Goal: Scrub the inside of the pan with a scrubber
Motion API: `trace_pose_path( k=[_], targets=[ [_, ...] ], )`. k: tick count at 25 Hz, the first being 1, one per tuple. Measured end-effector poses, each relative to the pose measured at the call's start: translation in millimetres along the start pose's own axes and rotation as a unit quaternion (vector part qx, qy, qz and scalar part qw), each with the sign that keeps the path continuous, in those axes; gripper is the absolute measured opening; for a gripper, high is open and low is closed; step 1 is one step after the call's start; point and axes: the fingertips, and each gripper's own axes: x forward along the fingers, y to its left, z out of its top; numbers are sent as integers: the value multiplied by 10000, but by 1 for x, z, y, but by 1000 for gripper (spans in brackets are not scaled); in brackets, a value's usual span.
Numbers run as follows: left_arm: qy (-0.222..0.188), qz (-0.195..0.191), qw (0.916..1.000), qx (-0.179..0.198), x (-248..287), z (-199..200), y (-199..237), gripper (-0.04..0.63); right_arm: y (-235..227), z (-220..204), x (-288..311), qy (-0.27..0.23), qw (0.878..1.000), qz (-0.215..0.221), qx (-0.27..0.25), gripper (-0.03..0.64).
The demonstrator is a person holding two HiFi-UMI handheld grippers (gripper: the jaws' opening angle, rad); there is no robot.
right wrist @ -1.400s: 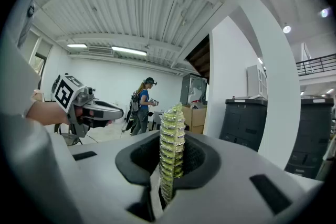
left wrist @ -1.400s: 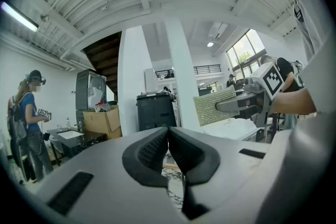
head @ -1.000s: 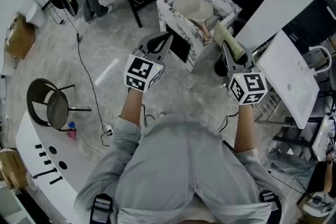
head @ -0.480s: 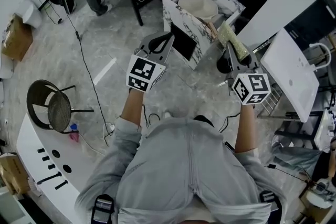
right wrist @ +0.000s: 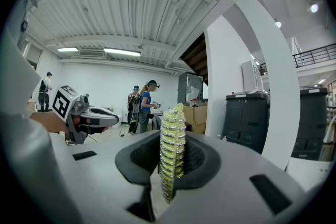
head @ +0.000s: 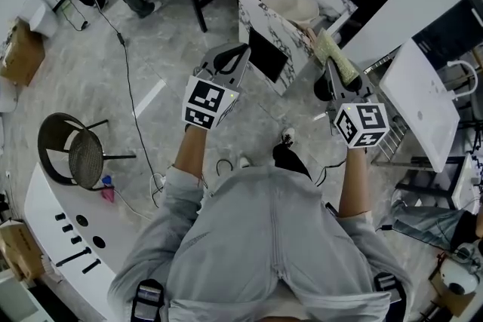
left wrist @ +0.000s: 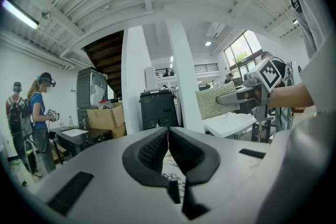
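The right gripper (right wrist: 170, 155) clamps a yellow-green mesh scrubber pad (head: 336, 59) edge-up, likely ready for scrubbing; the left gripper (left wrist: 168, 134) is clenched on nothing. The pale round pan (head: 289, 5) sits ahead, inside the marble-patterned counter (head: 260, 25), untouched

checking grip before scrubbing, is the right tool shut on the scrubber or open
Shut on it: in the right gripper view the right tool pinches the scrubber edge-on between its two pads.

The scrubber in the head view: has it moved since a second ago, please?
No: the scrubber, held in the right gripper, stays alongside the marbled sink unit, level with its basin.
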Motion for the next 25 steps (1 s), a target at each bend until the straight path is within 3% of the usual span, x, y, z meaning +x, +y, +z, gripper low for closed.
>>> trace_pose_path(
  k=[10, 25],
  targets=[
    [112, 82, 9999, -25, 60, -11, 30, 23, -39, -1, 57, -81, 9998, 190, -43, 80],
    [300, 475, 9983, -121, 272, -3, 117, 23, -221, 2, 224, -42, 9995, 315, 65, 81]
  ],
)
